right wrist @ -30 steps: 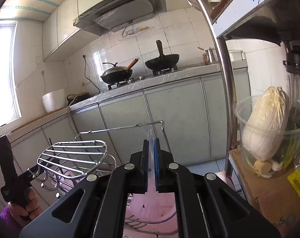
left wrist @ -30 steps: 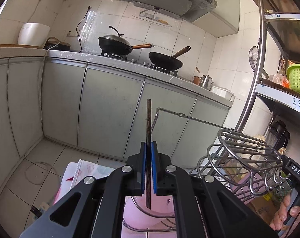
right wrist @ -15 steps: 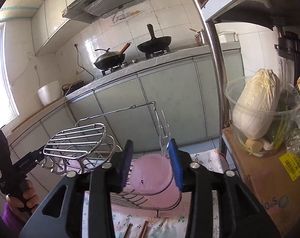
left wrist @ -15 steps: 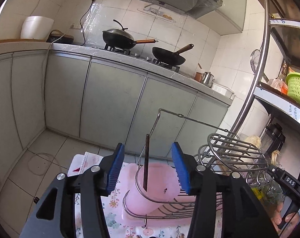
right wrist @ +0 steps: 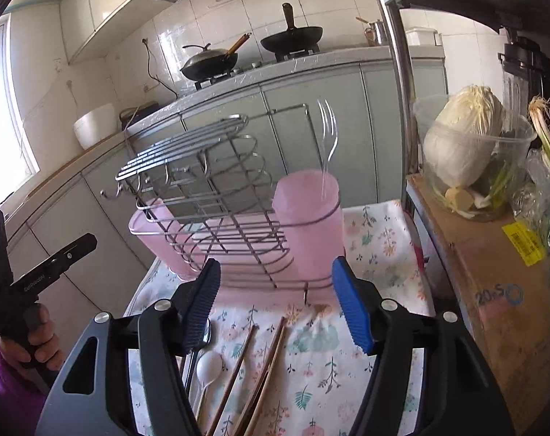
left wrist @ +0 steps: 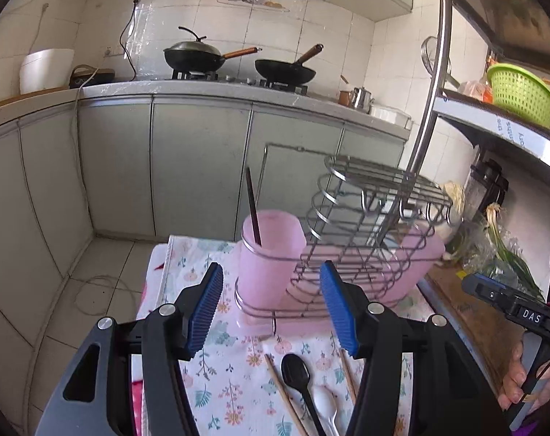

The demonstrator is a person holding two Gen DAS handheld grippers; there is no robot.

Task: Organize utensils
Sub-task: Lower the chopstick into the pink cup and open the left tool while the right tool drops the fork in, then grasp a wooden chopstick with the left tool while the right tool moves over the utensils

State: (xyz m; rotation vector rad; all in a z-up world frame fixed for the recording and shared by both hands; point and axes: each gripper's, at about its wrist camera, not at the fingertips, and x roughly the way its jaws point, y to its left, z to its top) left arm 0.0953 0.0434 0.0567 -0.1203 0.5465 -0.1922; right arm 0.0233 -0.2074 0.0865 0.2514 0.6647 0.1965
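**Both grippers open and empty**

Your left gripper (left wrist: 271, 312) points forward and down, its jaws just opened wide, nothing between the blue pads (left wrist: 206, 309). Your right gripper (right wrist: 275, 305) is tilted down the same way, its jaws also just opened, holding nothing. Your left hand (right wrist: 31, 341) and right hand (left wrist: 525, 381) each wrap a handle.

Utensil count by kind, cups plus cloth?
Fork: 1
Spoons: 2, black and white
Chopsticks: 4, one in a cup at, three on the cloth near; more may be hidden
Total: 7
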